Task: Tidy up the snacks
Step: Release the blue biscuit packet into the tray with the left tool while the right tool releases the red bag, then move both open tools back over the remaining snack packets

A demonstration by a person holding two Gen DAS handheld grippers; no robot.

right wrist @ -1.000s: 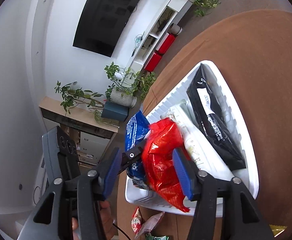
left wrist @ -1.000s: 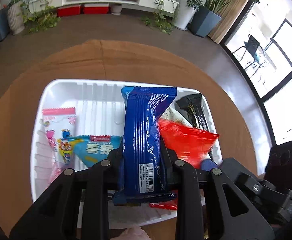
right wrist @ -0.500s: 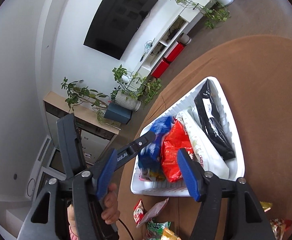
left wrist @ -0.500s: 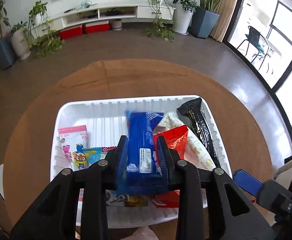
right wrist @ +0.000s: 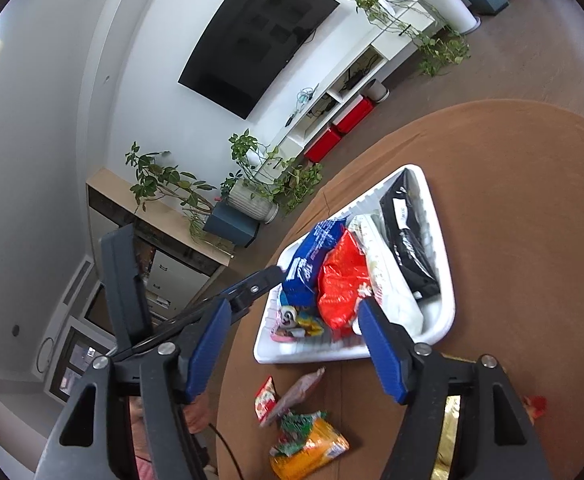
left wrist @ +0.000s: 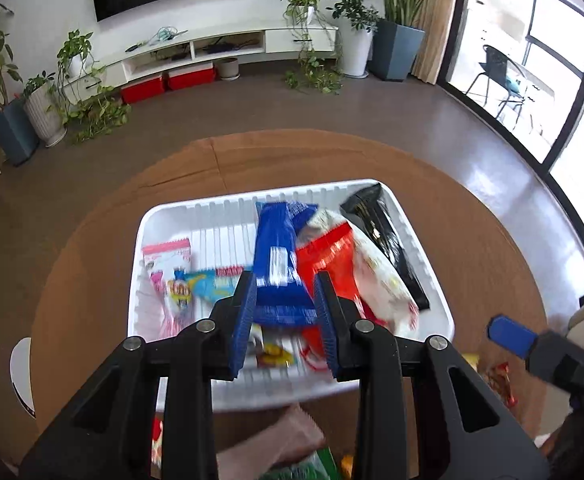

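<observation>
A white ribbed tray (left wrist: 147,220) (right wrist: 446,300) sits on the round brown table. In it lie a blue packet (left wrist: 277,256) (right wrist: 312,256), a red packet (left wrist: 330,252) (right wrist: 342,280), a white packet (left wrist: 376,268), a black packet (left wrist: 380,236) (right wrist: 408,236) and pink and light-blue packets (left wrist: 171,268) at the left. My left gripper (left wrist: 285,320) is open, its pads either side of the blue packet's near end, not pressing it. My right gripper (right wrist: 292,344) is open and empty, pulled back above the tray's near edge.
Loose snacks lie on the table in front of the tray: a pink packet (right wrist: 300,392), a small red packet (right wrist: 265,400), a green-orange packet (right wrist: 308,440), a gold one (right wrist: 450,432). The brown table (left wrist: 472,240) drops off all round. Floor and plants lie beyond.
My left gripper opened and let the blue packet down into the tray, then drew back and up. My right gripper also pulled back from the red packet, open.
</observation>
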